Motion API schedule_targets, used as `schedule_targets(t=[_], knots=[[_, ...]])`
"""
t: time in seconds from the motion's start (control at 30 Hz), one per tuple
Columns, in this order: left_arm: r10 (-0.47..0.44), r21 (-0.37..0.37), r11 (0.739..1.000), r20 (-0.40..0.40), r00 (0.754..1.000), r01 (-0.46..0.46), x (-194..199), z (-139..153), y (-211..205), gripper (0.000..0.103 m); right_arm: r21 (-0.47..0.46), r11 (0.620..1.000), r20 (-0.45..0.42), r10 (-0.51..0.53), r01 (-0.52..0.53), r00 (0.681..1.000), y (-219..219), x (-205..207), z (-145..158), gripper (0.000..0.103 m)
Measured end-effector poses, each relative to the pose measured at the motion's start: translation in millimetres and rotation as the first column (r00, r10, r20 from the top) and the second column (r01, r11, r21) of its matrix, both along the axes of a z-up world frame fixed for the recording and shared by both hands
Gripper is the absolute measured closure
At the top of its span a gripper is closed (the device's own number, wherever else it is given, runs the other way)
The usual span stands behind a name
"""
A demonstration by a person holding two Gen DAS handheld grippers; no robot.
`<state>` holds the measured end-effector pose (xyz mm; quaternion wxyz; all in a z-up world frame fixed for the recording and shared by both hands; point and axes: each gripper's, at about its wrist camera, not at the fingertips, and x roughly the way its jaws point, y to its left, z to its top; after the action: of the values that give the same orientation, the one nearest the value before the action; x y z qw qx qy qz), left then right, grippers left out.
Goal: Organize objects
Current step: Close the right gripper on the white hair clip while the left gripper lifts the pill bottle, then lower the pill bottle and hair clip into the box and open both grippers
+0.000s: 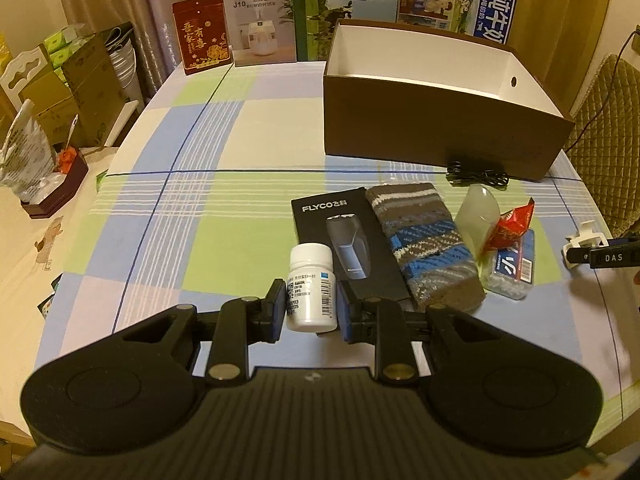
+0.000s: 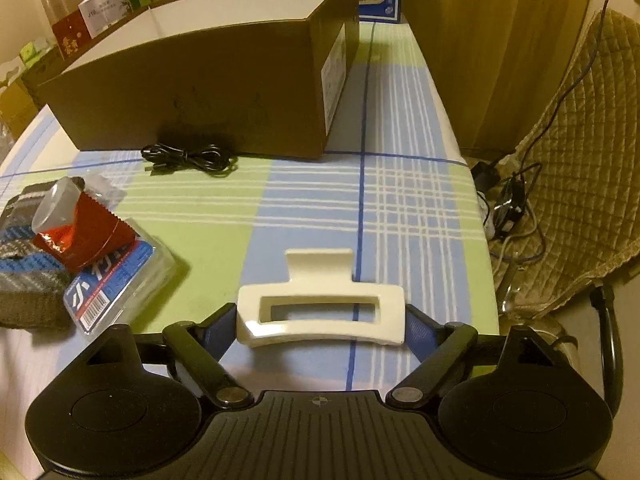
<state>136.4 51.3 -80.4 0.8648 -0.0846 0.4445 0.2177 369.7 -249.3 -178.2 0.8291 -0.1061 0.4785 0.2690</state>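
Gripping a white pill bottle (image 1: pixel 311 287) at lower centre, the left gripper (image 1: pixel 311 307) mirrors the right gripper (image 2: pixel 320 326), which clasps a cream hair claw clip (image 2: pixel 320 312) below the brown box (image 2: pixel 192 92).

Glossy plastic bottle (image 1: pixel 311 288), knitted sock (image 1: pixel 424 244)

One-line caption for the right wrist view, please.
Right claw grips a white hair clip over the checked tablecloth, brown box ahead.

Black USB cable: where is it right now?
The black USB cable lies coiled on the tablecloth against the brown box front wall, beyond the striped sock.
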Motion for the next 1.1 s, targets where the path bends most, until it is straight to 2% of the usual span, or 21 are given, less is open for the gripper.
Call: schedule_targets(t=[0.2, 0.43, 0.6, 0.77, 0.97, 1.1], knots=[[-0.02, 0.0, 1.0, 0.007, 1.0, 0.02, 6.4, 3.3, 5.8, 0.081, 0.014, 1.0, 0.014, -0.024, 0.024, 1.0, 0.4, -4.8, 10.5, 0.021], [-0.102, 0.005, 0.995, 0.047, 0.994, 0.102, 40.3, 14.9, 19.0, 0.081, 0.101, 0.994, 0.062, -0.058, 0.051, 0.996, 6.8, -8.8, 60.8, 0.021], [-0.196, 0.013, 0.981, 0.093, 0.976, 0.195, 81.8, 29.7, 28.9, 0.081, 0.181, 0.982, 0.117, -0.08, 0.058, 0.99, 21.4, -1.7, 105.3, 0.021], [-0.268, 0.016, 0.963, 0.139, 0.953, 0.269, 124.8, 42.0, 34.8, 0.081, 0.239, 0.97, 0.15, -0.072, 0.034, 0.986, 52.6, 13.5, 133.4, 0.021], [-0.331, -0.008, 0.941, 0.17, 0.928, 0.337, 186.2, 47.6, 39.8, 0.081, 0.255, 0.967, 0.172, -0.029, -0.016, 0.985, 101.2, 44.0, 145.4, 0.021], [-0.351, -0.043, 0.931, 0.169, 0.921, 0.362, 223.3, 40.8, 43.6, 0.081, 0.242, 0.97, 0.165, -0.004, -0.037, 0.986, 128.8, 69.0, 139.1, 0.021]])
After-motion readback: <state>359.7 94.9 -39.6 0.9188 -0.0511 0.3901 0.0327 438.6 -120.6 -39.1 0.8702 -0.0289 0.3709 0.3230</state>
